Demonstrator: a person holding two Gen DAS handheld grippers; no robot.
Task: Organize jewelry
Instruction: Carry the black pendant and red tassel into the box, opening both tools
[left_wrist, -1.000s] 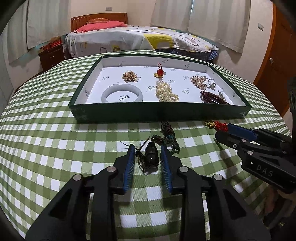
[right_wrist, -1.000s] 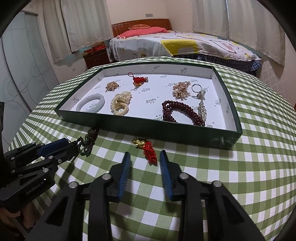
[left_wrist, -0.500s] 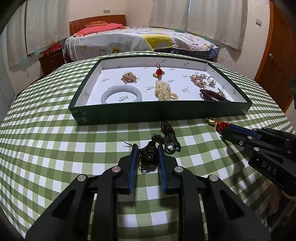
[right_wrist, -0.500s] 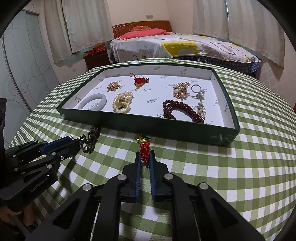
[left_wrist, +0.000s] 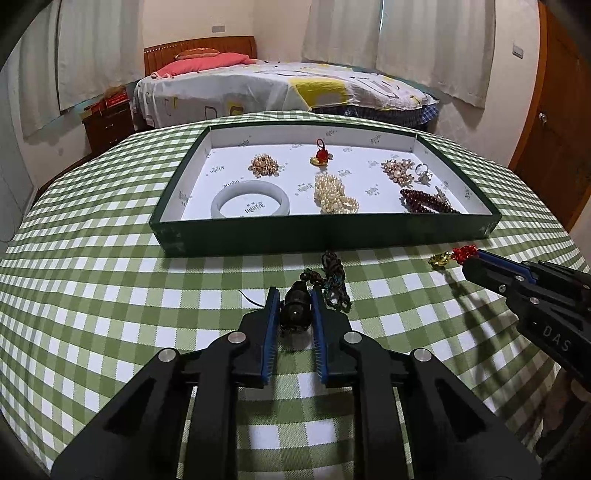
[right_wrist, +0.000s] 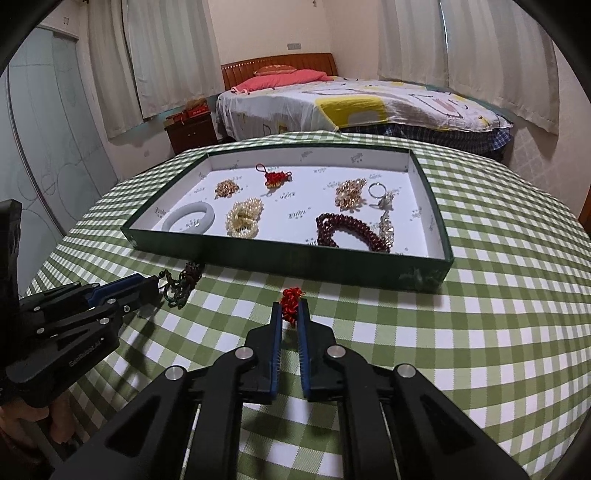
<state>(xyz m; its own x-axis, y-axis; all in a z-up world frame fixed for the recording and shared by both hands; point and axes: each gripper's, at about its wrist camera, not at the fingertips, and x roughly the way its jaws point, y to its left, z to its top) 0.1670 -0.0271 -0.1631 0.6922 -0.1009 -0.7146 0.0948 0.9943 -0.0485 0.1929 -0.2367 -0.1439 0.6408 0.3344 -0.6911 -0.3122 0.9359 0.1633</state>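
Note:
My left gripper (left_wrist: 294, 297) is shut on a dark bead pendant (left_wrist: 295, 309) whose dark cord (left_wrist: 334, 278) trails on the green checked cloth in front of the tray. My right gripper (right_wrist: 289, 309) is shut on a red knot charm (right_wrist: 290, 301); in the left wrist view its red knot (left_wrist: 464, 253) and gold piece (left_wrist: 439, 259) stick out past the right gripper's tips. The green tray (left_wrist: 332, 236) with a white floor holds a pale bangle (left_wrist: 250, 199), pearls (left_wrist: 334, 194), dark red beads (right_wrist: 347, 230), a ring (right_wrist: 376, 189) and other pieces.
The round table's edge (right_wrist: 546, 406) curves close on the right. A bed (left_wrist: 295, 88) and a nightstand (left_wrist: 110, 122) stand behind the table. The tray has bare white floor in its middle (right_wrist: 295, 206).
Both grippers closed: the left on the dark pendant, the right on the red knot charm. Both views have shifted slightly, and the charm now hangs just off the cloth.

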